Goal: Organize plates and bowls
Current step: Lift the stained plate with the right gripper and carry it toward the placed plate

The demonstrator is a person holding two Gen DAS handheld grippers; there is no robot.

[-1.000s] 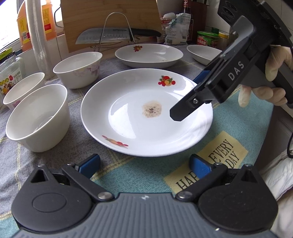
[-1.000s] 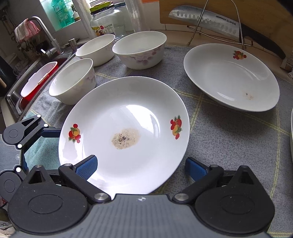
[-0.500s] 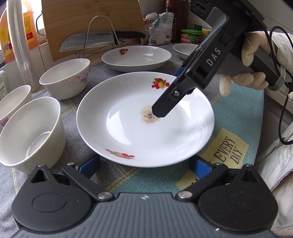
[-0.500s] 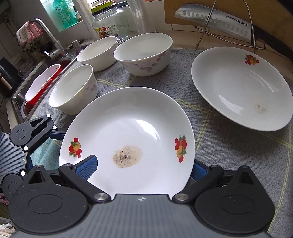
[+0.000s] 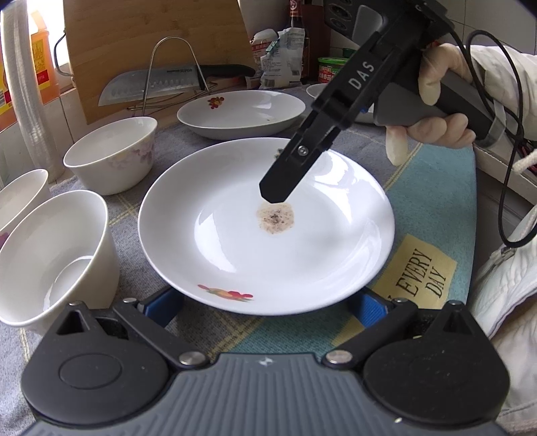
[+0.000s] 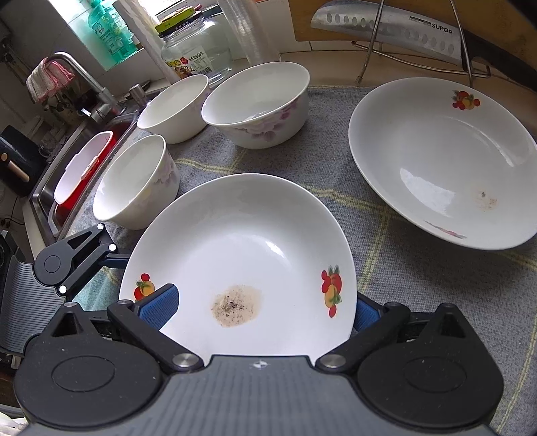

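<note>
On the left of the grey checked bench cloth [image 6: 402, 268], three white ceramic bowls [image 6: 134, 182] stand apart, unstacked, near the steel sink [image 6: 43, 201]. In the middle lies the white fruit-printed plate with a brown peppery smear [image 5: 235, 234]; the left gripper [image 5: 265, 307] is spread wide around its near rim, and the right gripper [image 6: 258, 310], also spread, has one blue pad over the plate's surface and the other at its edge, though whether either touches is hard to tell. To the right a second deep white plate [image 6: 436, 161] sits alone, so stacking looks barely begun. Readable writing: "SUPOR" on the steel cleaver [image 6: 386, 26], "DAS" on the right gripper's body, and "EVERY DAY" on the yellow mat patch [image 5: 419, 273].
</note>
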